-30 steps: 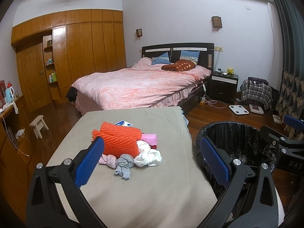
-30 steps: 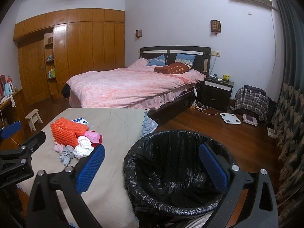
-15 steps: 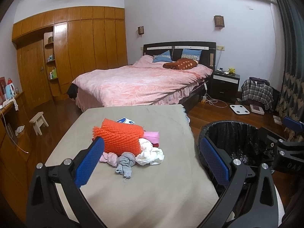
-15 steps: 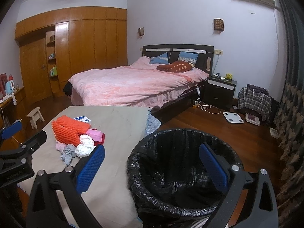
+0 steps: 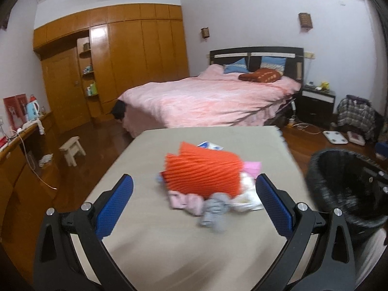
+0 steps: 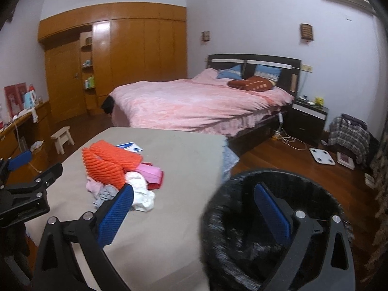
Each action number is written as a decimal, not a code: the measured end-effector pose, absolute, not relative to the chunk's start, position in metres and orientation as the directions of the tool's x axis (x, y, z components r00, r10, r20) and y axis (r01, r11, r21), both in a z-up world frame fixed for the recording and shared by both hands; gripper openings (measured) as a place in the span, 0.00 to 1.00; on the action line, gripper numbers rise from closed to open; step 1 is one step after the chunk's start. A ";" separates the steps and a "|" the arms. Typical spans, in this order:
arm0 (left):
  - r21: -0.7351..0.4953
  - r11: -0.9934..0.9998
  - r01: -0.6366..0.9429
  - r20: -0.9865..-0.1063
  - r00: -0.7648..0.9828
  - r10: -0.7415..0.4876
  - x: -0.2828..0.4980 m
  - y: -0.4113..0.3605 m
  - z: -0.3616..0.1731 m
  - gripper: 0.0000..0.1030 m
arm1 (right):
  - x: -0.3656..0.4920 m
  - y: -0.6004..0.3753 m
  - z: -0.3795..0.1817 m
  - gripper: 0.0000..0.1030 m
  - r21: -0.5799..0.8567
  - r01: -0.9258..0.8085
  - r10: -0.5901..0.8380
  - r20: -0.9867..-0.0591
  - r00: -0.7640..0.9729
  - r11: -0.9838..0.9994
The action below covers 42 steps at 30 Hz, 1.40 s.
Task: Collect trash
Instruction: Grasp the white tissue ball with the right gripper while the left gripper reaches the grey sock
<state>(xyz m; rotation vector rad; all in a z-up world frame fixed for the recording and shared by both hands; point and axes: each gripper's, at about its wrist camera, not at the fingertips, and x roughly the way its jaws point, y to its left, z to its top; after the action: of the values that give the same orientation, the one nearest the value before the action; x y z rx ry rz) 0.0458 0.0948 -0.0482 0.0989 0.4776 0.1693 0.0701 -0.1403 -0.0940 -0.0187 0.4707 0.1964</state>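
Observation:
A heap of trash lies on the beige table point(image 5: 155, 242): an orange ribbed mesh piece point(image 5: 203, 172) on top, a pink item point(image 5: 252, 167), white crumpled cloth point(image 6: 141, 191), a grey rag point(image 5: 214, 209) and a blue-white packet point(image 6: 129, 146). My left gripper point(image 5: 194, 198) is open, its blue pads on either side of the heap's near edge, a little short of it. My right gripper point(image 6: 194, 208) is open and empty, over the rim of the black-bagged trash bin point(image 6: 271, 230) at the table's right side. The left gripper's body point(image 6: 26, 189) shows at the left edge.
A bed with a pink cover point(image 5: 213, 99) stands beyond the table. A wooden wardrobe point(image 5: 109, 58) fills the left wall, with a small stool point(image 5: 71, 149) on the floor. A nightstand point(image 6: 309, 118), a bathroom scale point(image 6: 322, 156) and cables point(image 6: 289, 140) lie right.
Both grippers have moved forward toward the table; the trash heap is larger and nearer between the left pads. The bin has slid right in the left view. Both stay open.

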 end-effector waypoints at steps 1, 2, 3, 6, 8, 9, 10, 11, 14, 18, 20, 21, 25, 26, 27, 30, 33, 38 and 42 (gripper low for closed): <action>0.141 0.979 -0.148 -0.455 0.868 0.197 0.049 0.102 -0.054 0.95 | 0.076 -0.133 -0.098 0.91 0.024 -0.207 0.195 -0.454 0.869 0.978; 0.138 0.979 -0.150 -0.462 0.865 0.197 0.051 0.106 -0.057 0.95 | 0.081 -0.125 -0.103 0.88 0.024 -0.221 0.207 -0.458 0.865 0.975; 0.131 0.980 -0.149 -0.470 0.861 0.193 0.053 0.111 -0.060 0.95 | 0.087 -0.118 -0.107 0.86 0.027 -0.232 0.218 -0.464 0.859 0.972; 0.096 0.983 -0.158 -0.482 0.856 0.185 0.059 0.127 -0.071 0.95 | 0.108 -0.099 -0.126 0.80 0.054 -0.270 0.260 -0.508 0.821 0.961; 0.094 0.982 -0.166 -0.503 0.843 0.191 0.067 0.135 -0.078 0.95 | 0.118 -0.090 -0.139 0.77 0.057 -0.285 0.271 -0.533 0.802 0.957; 0.095 0.981 -0.168 -0.509 0.839 0.193 0.070 0.137 -0.083 0.95 | 0.124 -0.083 -0.146 0.76 0.053 -0.296 0.274 -0.551 0.788 0.954; 0.097 0.980 -0.172 -0.516 0.833 0.198 0.072 0.140 -0.086 0.95 | 0.128 -0.079 -0.152 0.75 0.050 -0.306 0.280 -0.567 0.775 0.951; 0.096 0.980 -0.175 -0.518 0.832 0.200 0.076 0.143 -0.090 0.95 | 0.131 -0.075 -0.157 0.75 0.051 -0.316 0.287 -0.575 0.766 0.947; 0.095 0.978 -0.186 -0.525 0.825 0.208 0.082 0.151 -0.098 0.95 | 0.141 -0.061 -0.170 0.75 0.051 -0.342 0.303 -0.597 0.743 0.938; 0.097 0.976 -0.194 -0.541 0.813 0.215 0.086 0.157 -0.106 0.94 | 0.154 -0.045 -0.184 0.75 0.035 -0.370 0.310 -0.620 0.721 0.929; 0.100 0.975 -0.199 -0.548 0.807 0.221 0.091 0.160 -0.109 0.93 | 0.162 -0.039 -0.190 0.76 0.023 -0.373 0.301 -0.636 0.710 0.928; 0.099 0.975 -0.200 -0.549 0.806 0.221 0.092 0.161 -0.110 0.93 | 0.165 -0.036 -0.193 0.77 0.019 -0.372 0.297 -0.642 0.707 0.928; 0.093 0.976 -0.199 -0.557 0.802 0.217 0.097 0.163 -0.113 0.92 | 0.175 -0.030 -0.204 0.81 0.029 -0.384 0.301 -0.678 0.671 0.923; 0.089 0.977 -0.195 -0.560 0.801 0.211 0.100 0.162 -0.115 0.92 | 0.175 -0.029 -0.206 0.81 0.033 -0.390 0.305 -0.685 0.662 0.920; 0.086 0.978 -0.192 -0.562 0.801 0.207 0.102 0.163 -0.116 0.92 | 0.176 -0.028 -0.208 0.80 0.038 -0.398 0.309 -0.698 0.646 0.917; 0.081 0.982 -0.173 -0.576 0.796 0.188 0.108 0.158 -0.120 0.86 | 0.175 -0.032 -0.210 0.57 0.108 -0.448 0.383 -0.714 0.586 0.887; 0.072 0.987 -0.146 -0.594 0.789 0.160 0.113 0.150 -0.127 0.78 | 0.168 -0.038 -0.207 0.47 0.123 -0.463 0.403 -0.712 0.575 0.878; 0.050 0.993 -0.110 -0.617 0.778 0.117 0.118 0.136 -0.138 0.74 | 0.162 -0.057 -0.201 0.47 0.111 -0.422 0.373 -0.698 0.611 0.900; 0.043 0.996 -0.075 -0.631 0.771 0.085 0.120 0.125 -0.144 0.74 | 0.161 -0.077 -0.192 0.47 0.093 -0.376 0.334 -0.682 0.651 0.922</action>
<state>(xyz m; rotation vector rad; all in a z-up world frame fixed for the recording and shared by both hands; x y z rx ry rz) 0.1202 0.1249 -0.1437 0.0152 0.6847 0.0869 0.1607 -0.0774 -0.1920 -0.0588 0.7620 0.4034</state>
